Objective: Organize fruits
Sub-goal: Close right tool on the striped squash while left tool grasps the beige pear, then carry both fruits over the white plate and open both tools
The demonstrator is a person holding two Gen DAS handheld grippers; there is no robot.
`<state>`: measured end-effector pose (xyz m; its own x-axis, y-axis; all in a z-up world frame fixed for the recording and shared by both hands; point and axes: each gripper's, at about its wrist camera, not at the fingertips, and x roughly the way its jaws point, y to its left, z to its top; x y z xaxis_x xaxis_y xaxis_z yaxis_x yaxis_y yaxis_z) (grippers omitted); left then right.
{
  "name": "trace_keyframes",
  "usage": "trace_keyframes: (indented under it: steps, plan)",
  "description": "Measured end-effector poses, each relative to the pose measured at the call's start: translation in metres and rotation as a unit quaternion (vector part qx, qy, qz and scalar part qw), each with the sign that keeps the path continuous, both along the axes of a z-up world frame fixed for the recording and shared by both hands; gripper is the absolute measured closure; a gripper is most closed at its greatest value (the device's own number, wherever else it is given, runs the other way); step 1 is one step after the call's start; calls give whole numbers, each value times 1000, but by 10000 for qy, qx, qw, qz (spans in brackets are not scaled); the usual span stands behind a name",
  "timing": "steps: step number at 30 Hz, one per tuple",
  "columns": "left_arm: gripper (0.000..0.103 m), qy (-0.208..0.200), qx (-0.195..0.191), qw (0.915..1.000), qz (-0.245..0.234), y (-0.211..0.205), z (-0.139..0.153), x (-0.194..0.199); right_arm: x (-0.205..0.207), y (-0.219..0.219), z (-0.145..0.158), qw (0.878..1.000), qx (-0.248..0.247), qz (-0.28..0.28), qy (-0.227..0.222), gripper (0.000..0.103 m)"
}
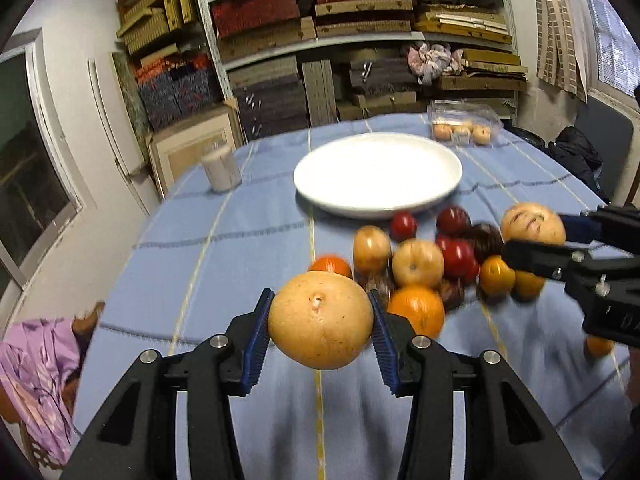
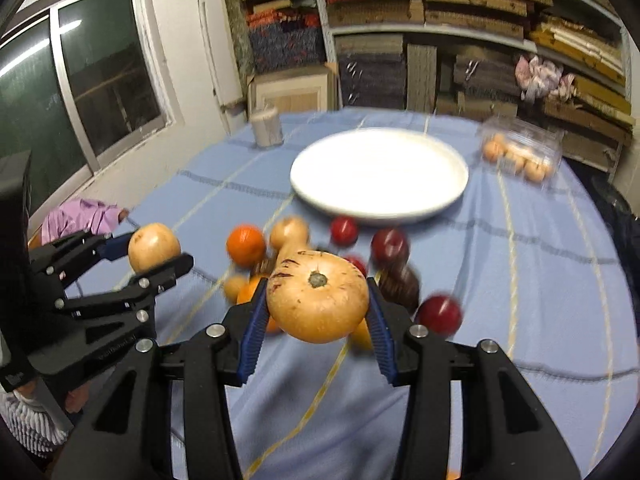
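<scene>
My left gripper (image 1: 320,295) is shut on a smooth round tan pear (image 1: 320,318), held above the blue tablecloth. My right gripper (image 2: 317,284) is shut on a tan pear with dark scratches (image 2: 318,300). Each shows in the other view: the right gripper (image 1: 536,236) with the scratched pear (image 1: 532,224), and the left gripper (image 2: 154,256) with the smooth pear (image 2: 154,246). Between them on the cloth lies a pile of oranges (image 1: 418,308), red apples (image 1: 456,258), tan pears (image 1: 418,262) and dark brown fruits. Beyond it stands an empty white plate (image 1: 376,210) (image 2: 380,214).
A grey cylinder jar (image 1: 221,170) stands at the far left of the table. A clear plastic box of small tan fruits (image 1: 460,126) sits at the far right. A purple cloth (image 1: 36,356) lies off the left edge. Shelves of boxes fill the back wall.
</scene>
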<state>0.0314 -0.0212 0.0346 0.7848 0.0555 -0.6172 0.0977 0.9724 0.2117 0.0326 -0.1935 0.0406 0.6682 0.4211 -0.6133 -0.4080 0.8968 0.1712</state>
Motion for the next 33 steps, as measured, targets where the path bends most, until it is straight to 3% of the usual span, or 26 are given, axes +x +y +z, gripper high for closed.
trace_keyframes:
  steps: [6, 12, 25, 33]
  plan:
    - [56, -197, 109, 9997, -99, -16, 20, 37, 40, -6, 28, 9996, 101, -159, -195, 58]
    - [56, -233, 200, 9994, -177, -33, 26, 81, 91, -6, 31, 9996, 8, -232, -175, 58]
    - [56, -8, 275, 9991, -312, -58, 0, 171, 173, -7, 6, 9993, -183, -325, 14, 58]
    - [51, 572, 311, 9977, -210, -53, -35, 204, 204, 0, -28, 9975, -461, -388, 363, 57]
